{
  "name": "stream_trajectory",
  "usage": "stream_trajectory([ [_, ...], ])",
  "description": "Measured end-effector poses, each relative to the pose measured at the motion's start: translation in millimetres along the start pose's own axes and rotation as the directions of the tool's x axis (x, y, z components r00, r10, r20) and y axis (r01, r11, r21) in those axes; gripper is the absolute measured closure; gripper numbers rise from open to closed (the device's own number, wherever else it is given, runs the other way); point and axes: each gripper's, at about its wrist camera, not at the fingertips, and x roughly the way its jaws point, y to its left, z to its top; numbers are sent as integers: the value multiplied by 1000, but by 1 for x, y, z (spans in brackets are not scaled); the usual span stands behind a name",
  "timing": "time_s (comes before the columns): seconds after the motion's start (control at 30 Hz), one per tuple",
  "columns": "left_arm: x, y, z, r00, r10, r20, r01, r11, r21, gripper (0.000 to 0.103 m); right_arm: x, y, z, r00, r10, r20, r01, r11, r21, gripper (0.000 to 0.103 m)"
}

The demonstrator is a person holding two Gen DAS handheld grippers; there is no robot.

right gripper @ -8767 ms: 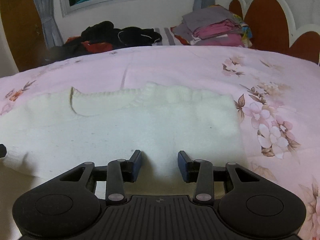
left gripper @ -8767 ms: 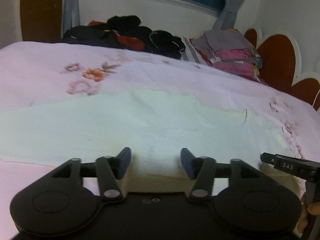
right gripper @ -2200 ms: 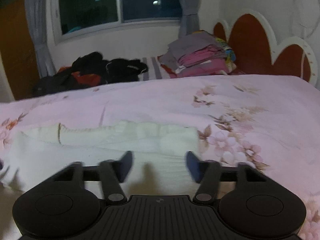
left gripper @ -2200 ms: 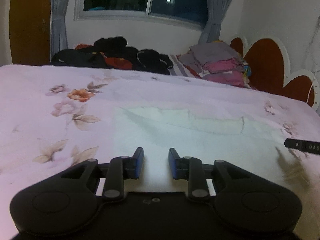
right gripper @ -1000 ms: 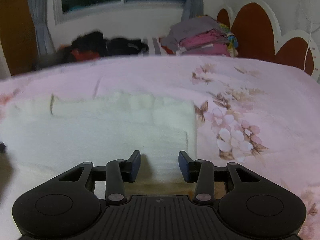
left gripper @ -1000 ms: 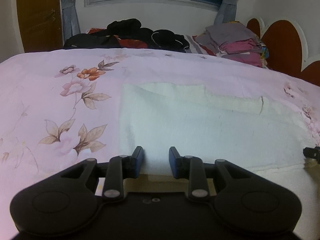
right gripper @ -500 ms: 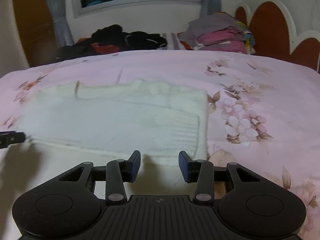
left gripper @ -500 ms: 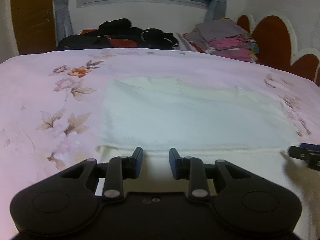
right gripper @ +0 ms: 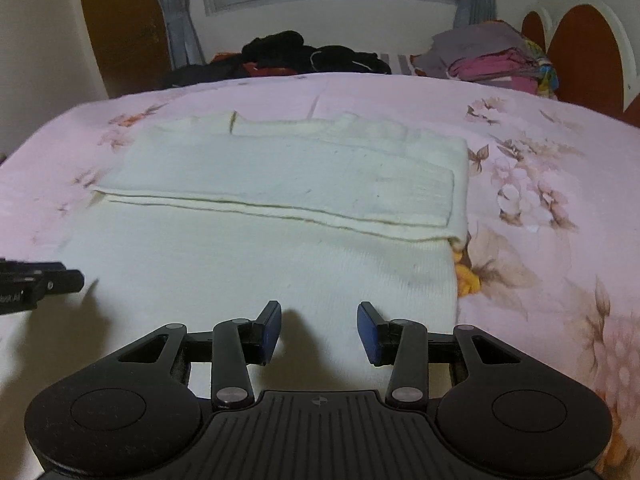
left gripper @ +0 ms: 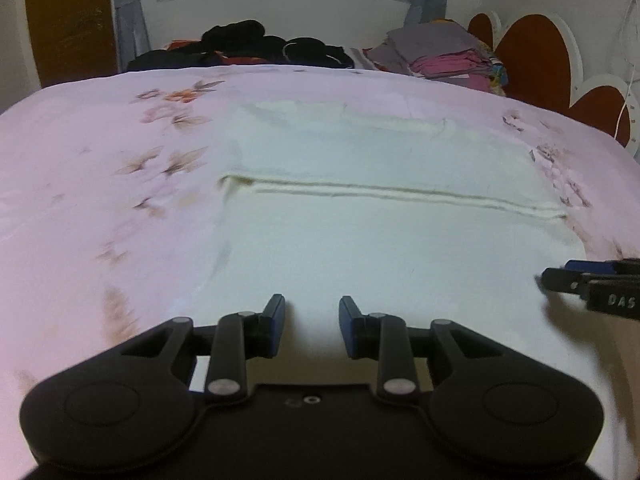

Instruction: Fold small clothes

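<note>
The left gripper (left gripper: 311, 326) and the right gripper (right gripper: 319, 330) both stand released, jaws parted with nothing between the blue pads, poised just above the near part of the garment. The cream-white knitted sweater (right gripper: 280, 208) lies flat at the middle of the pink floral bedsheet (right gripper: 540, 184), with its far portion laid back over itself so that a layered edge (left gripper: 392, 196) runs straight across the width. By its look, the knit is judged soft, limp and light, with enough nap to resist slipping; it will sag wherever it is unsupported, so each gripper should pinch through the near hem at its own corner, taking all layers together. Along the far side of the bed lie a heap of unfolded dark clothes (right gripper: 304, 58) and, to its right, a stack of folded grey and pink garments (right gripper: 492, 60) beside the brown-and-white scalloped headboard (right gripper: 588, 56). These stand well apart from the sweater; nothing obstructs the next fold.
</note>
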Motion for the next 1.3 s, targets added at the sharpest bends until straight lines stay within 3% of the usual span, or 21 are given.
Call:
stream_trajectory([
  [0.2,-30,11,-22,1000,2,-25,-2,1000,-3,68,-33,19,-25,1000,16,3,-16,1000,-15,61],
  [0.37,-54,18,-45,1000,-19,-12,19,1000,13,38,-62,35,-51,1000,-12,11,12,1000,-3,60],
  [0.4,-59,21,-50,1000,-31,-4,31,999,18,38,-68,37,-57,1000,-26,11,26,1000,4,59],
  [0.47,-67,24,-59,999,-48,-1,48,999,23,38,-81,42,-71,998,-54,16,53,998,20,31],
  [0.93,-116,76,-128,991,-117,-67,113,991,-66,47,-154,53,-160,981,-190,-46,194,976,102,31],
  [1.2,-121,77,-157,972,-209,-109,199,975,-99,59,-171,55,-196,972,-219,-88,231,958,168,31],
  [1.3,-121,79,-161,964,-242,-114,230,967,-113,71,-175,53,-204,973,-213,-94,229,951,210,31],
])
